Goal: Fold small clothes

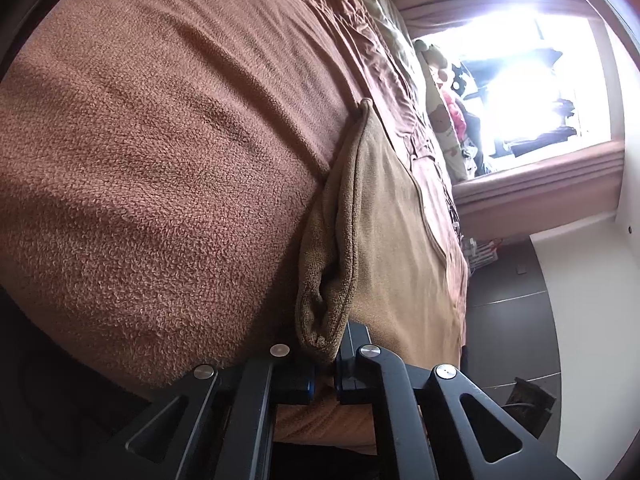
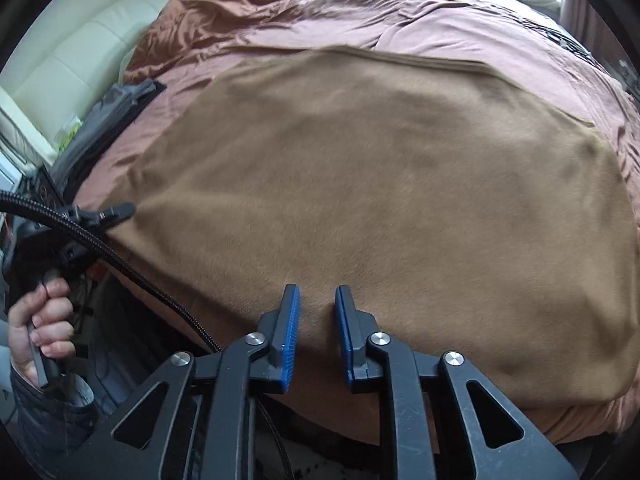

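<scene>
A tan fleece cloth (image 2: 380, 184) lies spread flat on a bed, its near edge hanging over the side. In the right wrist view my right gripper (image 2: 317, 292) points down at that near edge. Its blue pads (image 2: 292, 320) stand a narrow way apart with a pinch of cloth between them. My left gripper (image 2: 116, 210) sits at the cloth's left corner, held by a hand (image 2: 44, 320). Seen from the left wrist, the left gripper (image 1: 326, 346) is shut on a bunched fold of the cloth (image 1: 332, 248). The fold runs away from it as a ridge.
A rust-brown sheet (image 2: 440, 24) covers the bed under the cloth. A grey garment (image 2: 108, 116) lies at the bed's left by a cream padded headboard (image 2: 80, 32). A braided cable (image 2: 120, 256) trails from the left gripper. A bright window (image 1: 532, 80), dark floor tiles (image 1: 508, 328) and a white wall lie beyond.
</scene>
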`<state>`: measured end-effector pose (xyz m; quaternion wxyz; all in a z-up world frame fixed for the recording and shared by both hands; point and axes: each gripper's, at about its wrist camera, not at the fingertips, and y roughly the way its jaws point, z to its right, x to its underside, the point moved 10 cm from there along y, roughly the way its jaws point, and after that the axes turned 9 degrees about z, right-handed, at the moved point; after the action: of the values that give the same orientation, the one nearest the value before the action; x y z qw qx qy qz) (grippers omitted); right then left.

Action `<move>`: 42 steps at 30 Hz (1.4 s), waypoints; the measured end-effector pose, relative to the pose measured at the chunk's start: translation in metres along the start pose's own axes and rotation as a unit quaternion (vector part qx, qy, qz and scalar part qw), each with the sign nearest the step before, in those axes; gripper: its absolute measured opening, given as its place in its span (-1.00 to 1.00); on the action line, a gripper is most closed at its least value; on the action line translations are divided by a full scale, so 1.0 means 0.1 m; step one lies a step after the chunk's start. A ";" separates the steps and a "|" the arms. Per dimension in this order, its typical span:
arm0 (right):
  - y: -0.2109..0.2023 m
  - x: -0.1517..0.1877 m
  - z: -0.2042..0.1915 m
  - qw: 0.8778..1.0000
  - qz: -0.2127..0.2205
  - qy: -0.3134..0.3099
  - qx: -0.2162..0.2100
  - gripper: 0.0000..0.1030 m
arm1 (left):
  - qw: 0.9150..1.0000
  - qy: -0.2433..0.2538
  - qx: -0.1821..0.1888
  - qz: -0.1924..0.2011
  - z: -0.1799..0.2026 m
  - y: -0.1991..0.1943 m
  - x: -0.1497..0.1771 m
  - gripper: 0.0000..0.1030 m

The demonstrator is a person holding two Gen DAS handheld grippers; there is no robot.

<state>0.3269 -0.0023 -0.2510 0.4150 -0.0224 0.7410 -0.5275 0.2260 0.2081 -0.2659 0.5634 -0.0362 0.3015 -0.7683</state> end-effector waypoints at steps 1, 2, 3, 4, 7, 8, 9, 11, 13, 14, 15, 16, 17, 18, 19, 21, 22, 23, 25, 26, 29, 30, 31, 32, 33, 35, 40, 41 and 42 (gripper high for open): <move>0.03 0.02 0.00 1.000 -0.010 -0.001 0.000 -0.82 | 1.000 -0.001 0.000 0.000 0.00 -0.01 0.00 -0.89; 0.04 0.01 -0.01 1.000 -0.012 -0.002 0.001 -0.82 | 1.000 -0.003 0.000 0.001 0.00 -0.01 0.01 -0.89; 0.03 -0.03 0.00 1.000 -0.015 0.000 0.000 -0.82 | 1.000 -0.005 0.000 0.001 -0.01 -0.01 0.01 -0.89; 0.03 -0.07 0.01 1.000 -0.015 0.005 -0.002 -0.84 | 1.000 -0.006 0.000 0.001 0.00 -0.01 0.01 -0.89; 0.05 -0.25 0.07 1.000 -0.005 0.010 0.005 -0.84 | 1.000 -0.013 0.000 0.000 -0.03 -0.02 0.03 -0.89; 0.07 -0.29 0.10 1.000 -0.004 0.011 0.009 -0.84 | 1.000 -0.014 -0.001 0.000 -0.03 -0.03 0.04 -0.89; 0.10 -0.34 0.12 1.000 -0.003 0.012 0.011 -0.84 | 1.000 -0.014 -0.002 0.000 -0.03 -0.04 0.04 -0.89; 0.19 -0.43 0.16 1.000 -0.003 0.014 0.020 -0.84 | 1.000 -0.015 -0.005 0.001 -0.04 -0.02 0.05 -0.89; 0.27 -0.47 0.19 0.999 -0.003 0.017 0.028 -0.84 | 1.000 -0.021 -0.007 0.003 -0.06 -0.02 0.06 -0.89; 0.32 -0.51 0.22 0.999 -0.003 0.020 0.031 -0.84 | 1.000 -0.022 -0.009 0.004 -0.04 -0.01 0.06 -0.89; 0.36 -0.57 0.26 0.999 -0.003 0.022 0.035 -0.84 | 1.000 -0.020 -0.010 0.005 -0.05 -0.01 0.07 -0.89; 0.37 -0.57 0.25 0.999 -0.002 0.022 0.039 -0.84 | 1.000 -0.018 -0.013 0.006 -0.05 -0.01 0.08 -0.89; 0.42 -0.61 0.28 0.999 -0.002 0.023 0.043 -0.84 | 1.000 -0.018 -0.016 0.007 -0.05 -0.01 0.09 -0.89; 0.48 -0.67 0.31 0.999 -0.003 0.025 0.046 -0.84 | 1.000 -0.020 -0.018 0.009 -0.05 -0.01 0.09 -0.89; 0.52 -0.70 0.30 0.999 -0.003 0.026 0.047 -0.84 | 1.000 -0.021 -0.019 0.010 -0.04 -0.01 0.10 -0.89; 0.63 -0.80 0.35 0.998 -0.005 0.026 0.052 -0.85 | 0.999 -0.034 -0.022 0.012 -0.05 0.00 0.11 -0.89; 0.67 -0.84 0.37 0.998 -0.005 0.025 0.057 -0.85 | 0.999 -0.036 -0.026 0.015 -0.04 0.01 0.12 -0.89; 0.71 -0.89 0.40 0.998 -0.005 0.026 0.060 -0.85 | 0.999 -0.033 -0.034 0.017 -0.04 0.01 0.13 -0.89; 0.81 -1.00 0.46 0.997 -0.006 0.033 0.064 -0.85 | 0.998 -0.034 -0.043 0.022 -0.04 0.01 0.13 -0.89; 0.85 -1.04 0.50 0.997 -0.007 0.036 0.066 -0.85 | 0.998 -0.037 -0.047 0.023 -0.04 0.01 0.13 -0.89; 0.95 -1.16 0.55 0.997 -0.008 0.039 0.071 -0.85 | 0.997 -0.048 -0.052 0.024 -0.05 0.01 0.13 -0.89; 1.00 -1.20 0.57 0.997 -0.010 0.038 0.072 -0.85 | 0.997 -0.049 -0.053 0.025 -0.04 0.02 0.13 -0.89; 1.03 -1.24 0.57 0.997 -0.012 0.037 0.072 -0.85 | 0.997 -0.050 -0.054 0.026 -0.04 0.02 0.13 -0.89; 1.07 -1.28 0.56 0.997 -0.013 0.035 0.072 -0.85 | 0.997 -0.050 -0.055 0.027 -0.04 0.02 0.13 -0.89; 1.11 -1.33 0.56 0.997 -0.013 0.032 0.074 -0.85 | 0.997 -0.050 -0.056 0.028 -0.04 0.02 0.13 -0.89; 1.19 -1.41 0.57 0.997 -0.015 0.031 0.076 -0.85 | 0.997 -0.050 -0.059 0.028 -0.05 0.01 0.15 -0.89; 1.36 -1.59 0.62 0.996 -0.011 0.032 0.083 -0.85 | 0.996 -0.054 -0.063 0.032 -0.03 0.01 0.17 -0.89; 1.41 -1.62 0.64 0.996 -0.010 0.032 0.086 -0.85 | 0.996 -0.054 -0.063 0.033 -0.03 0.01 0.17 -0.89; 1.44 -1.65 0.65 0.996 -0.011 0.033 0.087 -0.85 | 0.996 -0.054 -0.063 0.033 -0.03 0.01 0.18 -0.89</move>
<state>0.5350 0.0898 -0.2752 0.3851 0.0230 0.7055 -0.5945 0.2190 0.1932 -0.2734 0.6007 -0.1032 0.3196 -0.7255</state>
